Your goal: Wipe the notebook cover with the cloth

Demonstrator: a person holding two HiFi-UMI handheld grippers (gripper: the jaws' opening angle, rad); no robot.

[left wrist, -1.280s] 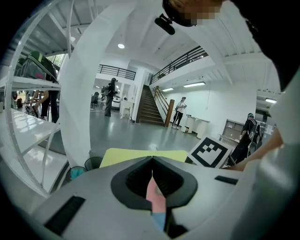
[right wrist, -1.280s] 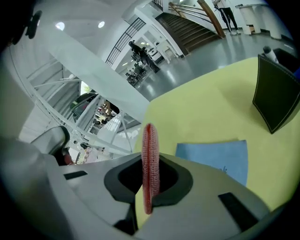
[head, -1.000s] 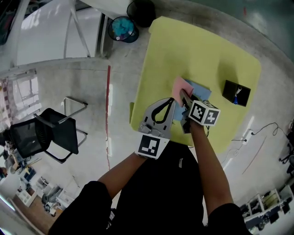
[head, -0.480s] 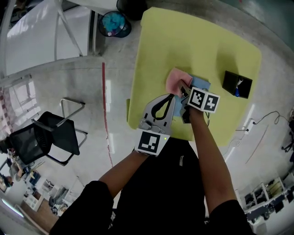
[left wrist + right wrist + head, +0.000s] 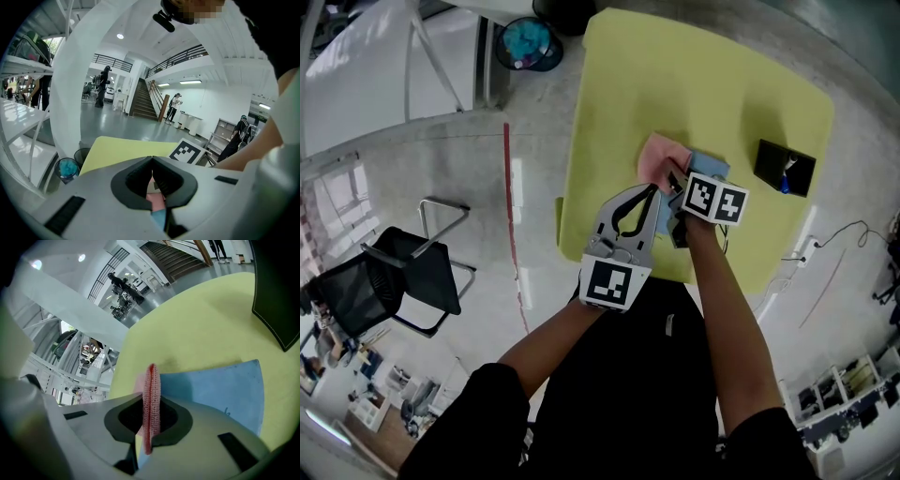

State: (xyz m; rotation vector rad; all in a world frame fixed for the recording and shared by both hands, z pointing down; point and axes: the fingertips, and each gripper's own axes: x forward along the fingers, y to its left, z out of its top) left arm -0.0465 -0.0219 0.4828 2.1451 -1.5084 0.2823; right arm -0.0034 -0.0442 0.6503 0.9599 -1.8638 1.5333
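Note:
A pink cloth point(image 5: 657, 157) lies partly over the left edge of a blue notebook point(image 5: 711, 166) on the yellow-green table point(image 5: 694, 75). My right gripper point(image 5: 674, 178) is shut on the cloth, which stands as a pink fold point(image 5: 151, 399) between its jaws, with the notebook cover point(image 5: 211, 385) just beyond to the right. My left gripper point(image 5: 653, 191) hovers beside it on the left, above the table's near part, shut with nothing in it point(image 5: 152, 158). Through its jaw opening I glimpse the cloth point(image 5: 155, 200) and a bit of notebook point(image 5: 160, 218).
A black pouch point(image 5: 784, 167) lies on the table right of the notebook, seen too as the pouch point(image 5: 277, 296) in the right gripper view. On the floor stand a bin point(image 5: 523, 42) with blue contents and a black chair point(image 5: 403, 277). People stand far off in the hall.
My right gripper has drawn the pink cloth a little leftward, toward the notebook's left edge. The left gripper stays beside it, still shut.

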